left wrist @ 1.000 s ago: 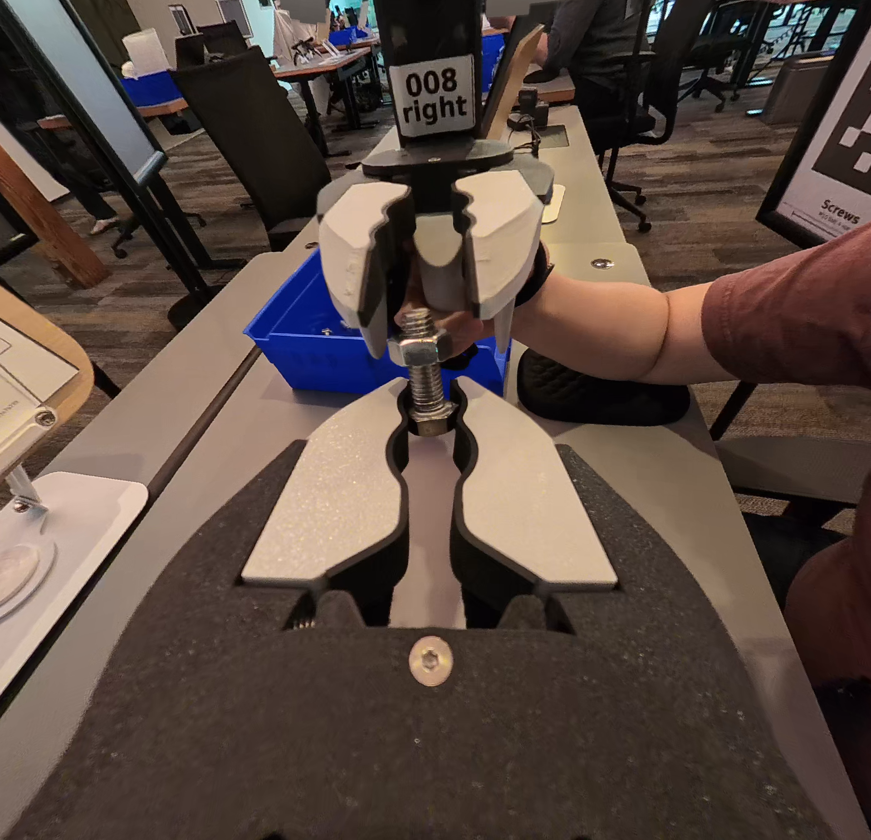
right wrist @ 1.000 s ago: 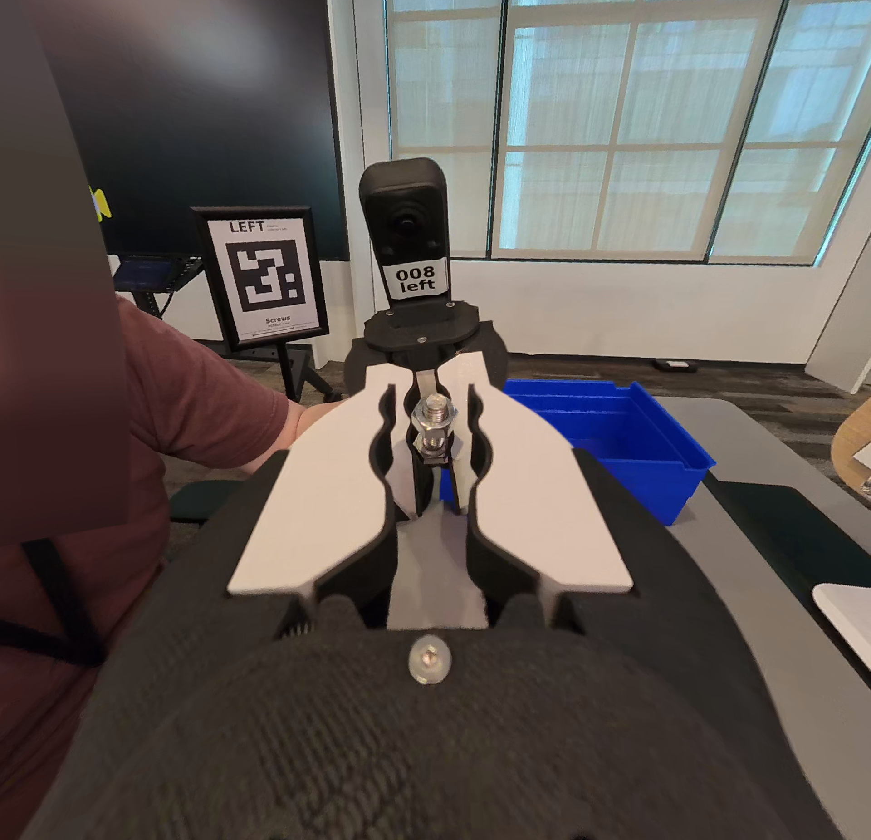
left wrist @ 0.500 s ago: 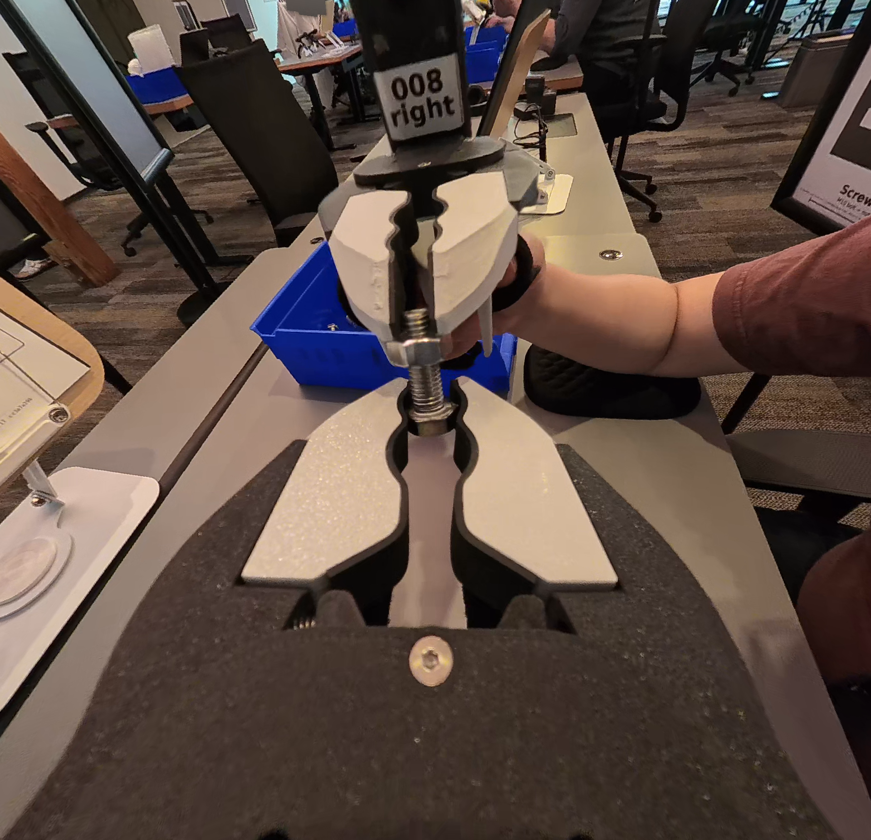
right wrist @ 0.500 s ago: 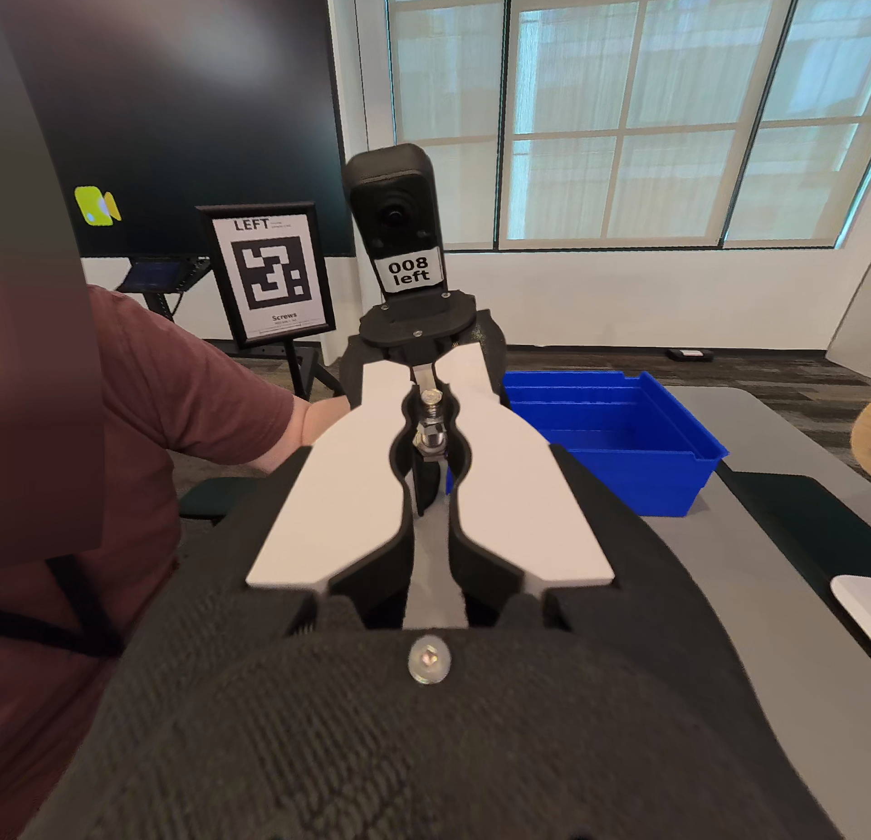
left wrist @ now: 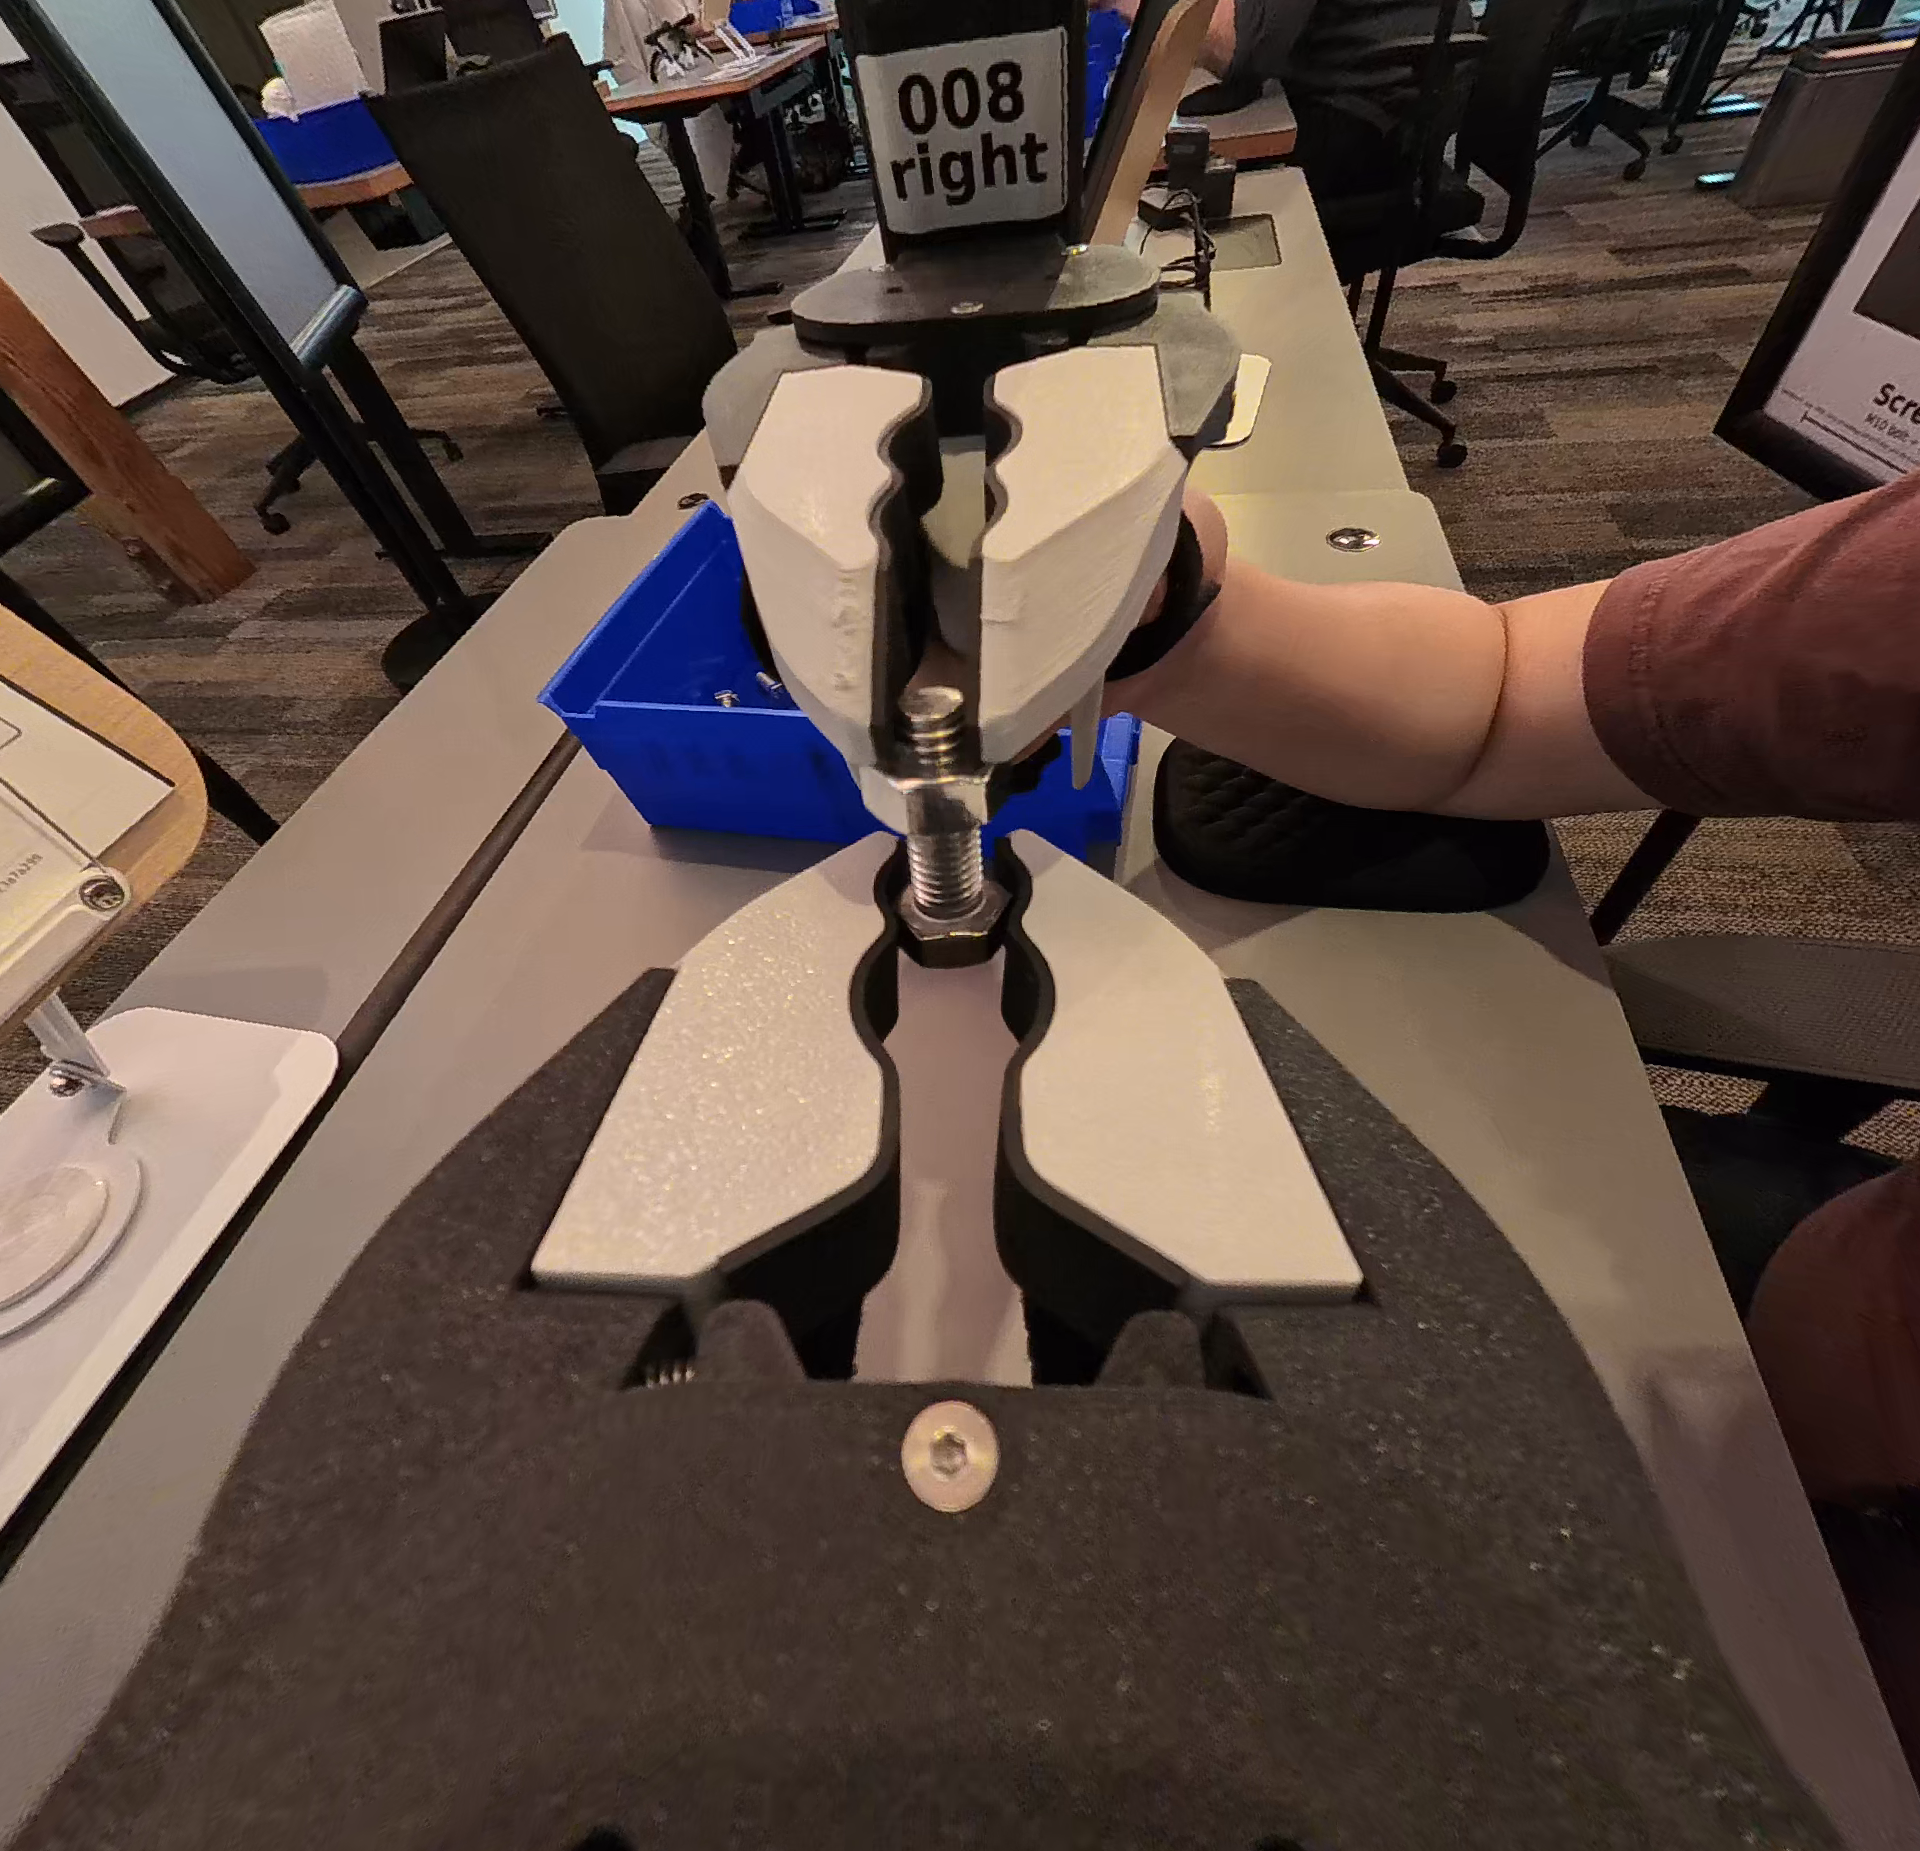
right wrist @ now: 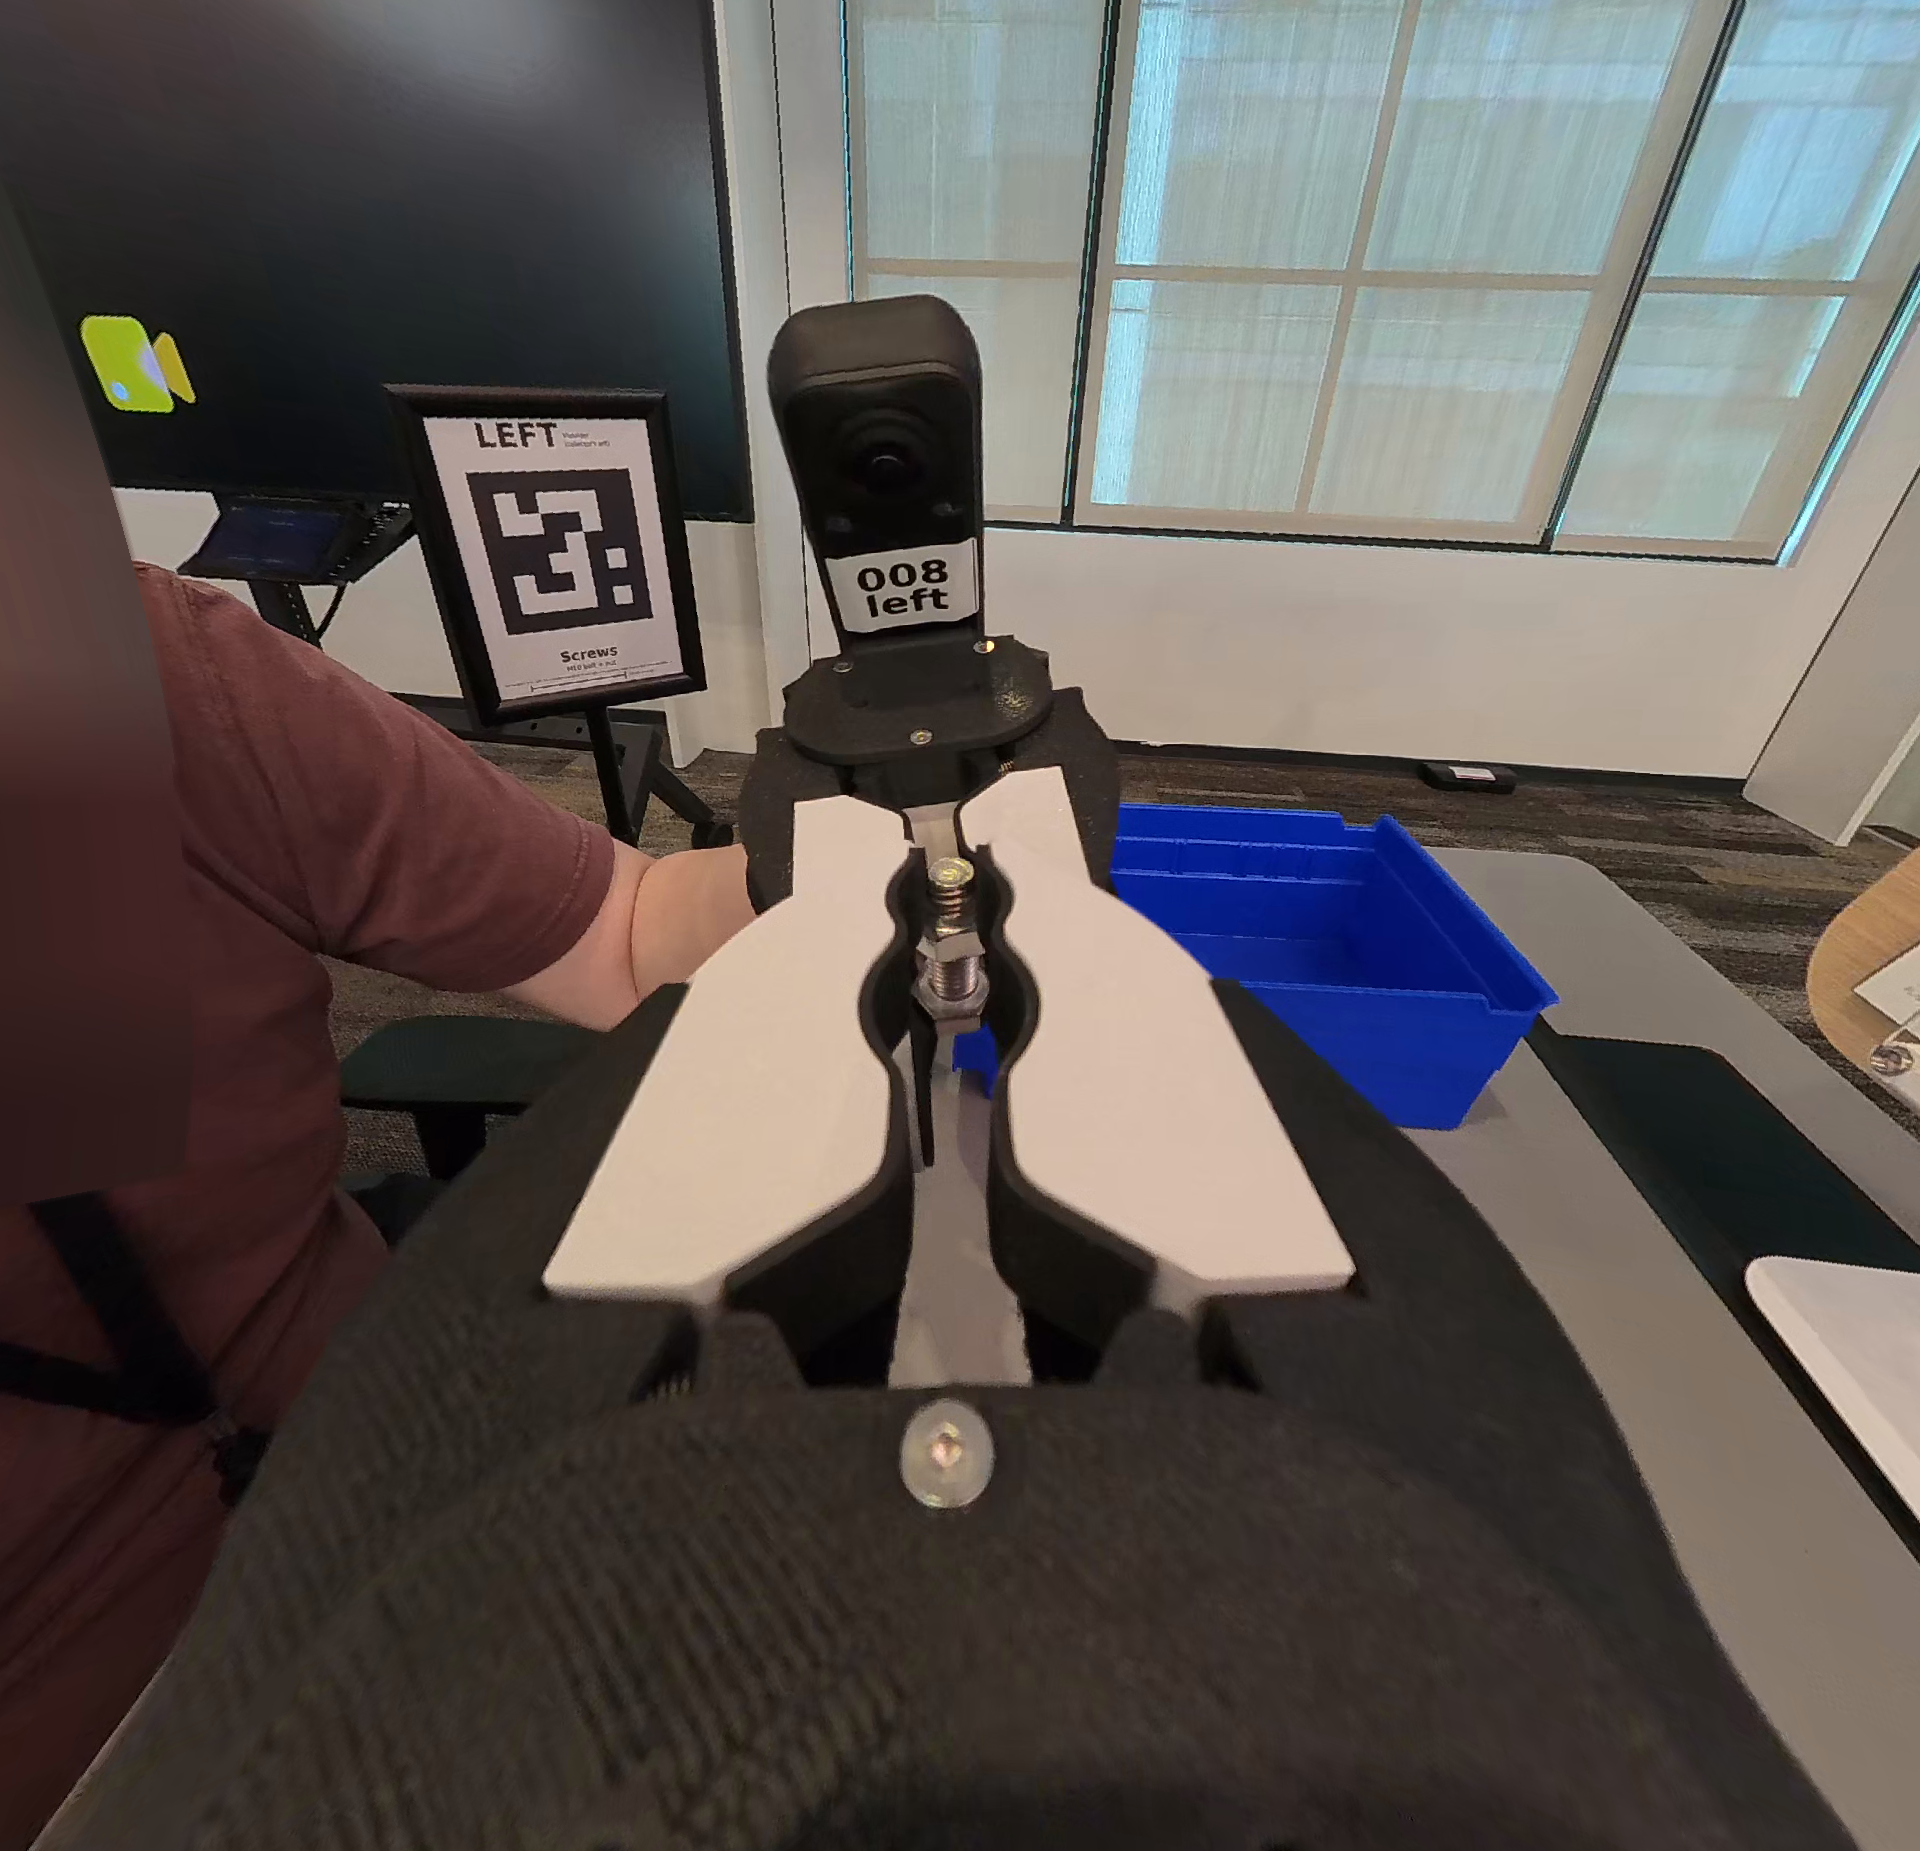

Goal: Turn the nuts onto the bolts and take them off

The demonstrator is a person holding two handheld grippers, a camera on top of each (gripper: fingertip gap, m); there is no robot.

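Right gripper [right wrist: 951, 954], apart a second ago, now clamped on nut [left wrist: 928, 789]; left gripper [left wrist: 943, 892] stays clamped on bolt [left wrist: 940, 861].

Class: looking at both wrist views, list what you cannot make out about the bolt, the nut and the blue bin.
- Bolt head: left wrist view, the left gripper jaws hide most of it.
- Nut grip: right wrist view, too small among the right gripper jaws to judge contact.
- Blue bin contents: left wrist view, the right gripper covers most; visible bits are too small.

Shiny threaded metal bolt [left wrist: 943, 825], glossy blue plastic bin [left wrist: 665, 752], matt grey smooth table [left wrist: 1382, 991].
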